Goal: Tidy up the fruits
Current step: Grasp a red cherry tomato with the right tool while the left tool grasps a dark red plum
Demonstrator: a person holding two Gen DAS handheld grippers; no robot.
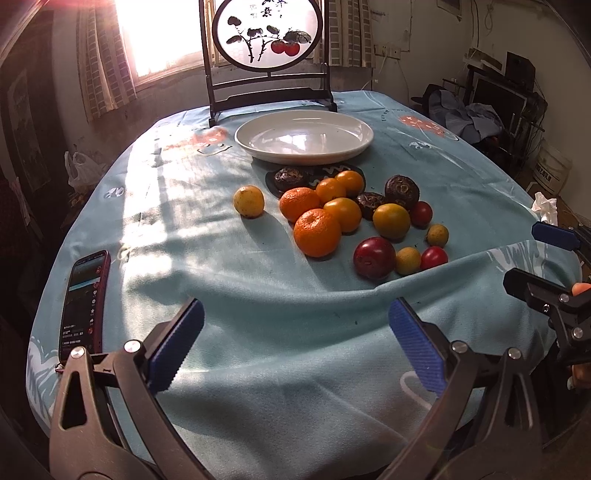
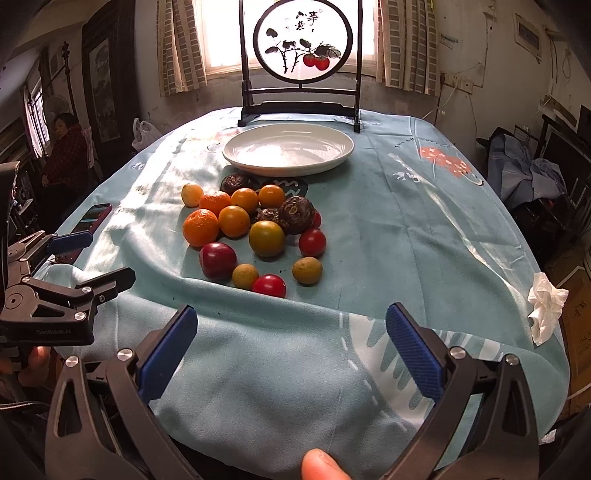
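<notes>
Just in front of the glossy white plate [image 1: 303, 137] on the table, the fruits [image 1: 345, 218] lay clustered: dimpled round tangerines, smooth red tomatoes, wrinkled dark ones. Nearer than that plate, left gripper [image 1: 295, 347] and right gripper [image 2: 291, 354] hovered over the soft blue cloth [image 1: 258, 332], ribbed jaws spread wide, empty.

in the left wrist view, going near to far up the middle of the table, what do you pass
left gripper → dark red plum → big mandarin → white plate → painted screen
</notes>
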